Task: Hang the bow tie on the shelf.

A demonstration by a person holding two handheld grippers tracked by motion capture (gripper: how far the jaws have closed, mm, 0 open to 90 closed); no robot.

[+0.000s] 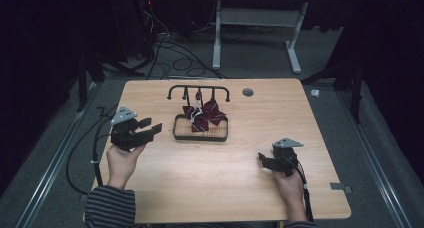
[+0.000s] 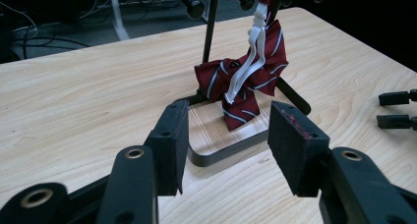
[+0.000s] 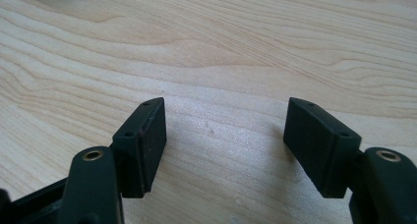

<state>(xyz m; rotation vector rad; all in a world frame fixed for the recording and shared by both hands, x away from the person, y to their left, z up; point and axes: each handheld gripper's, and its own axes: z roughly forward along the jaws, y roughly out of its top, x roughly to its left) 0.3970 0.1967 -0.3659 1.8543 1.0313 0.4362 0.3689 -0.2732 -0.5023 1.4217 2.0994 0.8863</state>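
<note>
A person seated at the near edge of a wooden worktop [image 1: 210, 178] holds a two-jaw gripper in each hand. The left gripper [image 1: 151, 126] is raised above the worktop's left side, its jaws spread wide and empty, aimed toward the middle of the worktop. In the left gripper view that gripper [image 2: 225, 145] frames a small black stand [image 2: 216, 153] with a wooden base, and its jaws are well apart from the stand.

The stand [image 1: 200, 133] sits just behind the worktop's centre, toward the far edge, with a black rail of hooks [image 1: 199, 90] rising over its base. A dark red bow tie with pale stripes [image 1: 205, 115] hangs from the rail by a white strap [image 2: 246, 67], its lower tip reaching down to about the wooden base; whether it touches the base is hard to tell from these angles.

The right gripper [image 1: 262, 159] is low over the worktop near the right front, its jaws also parted with nothing between them. The right gripper view shows the right gripper [image 3: 223, 135] over bare wood grain. A striped sleeve [image 1: 110, 205] covers the person's left forearm at the near left corner. Cables [image 1: 175, 58] lie on the grey floor beyond the far edge.
</note>
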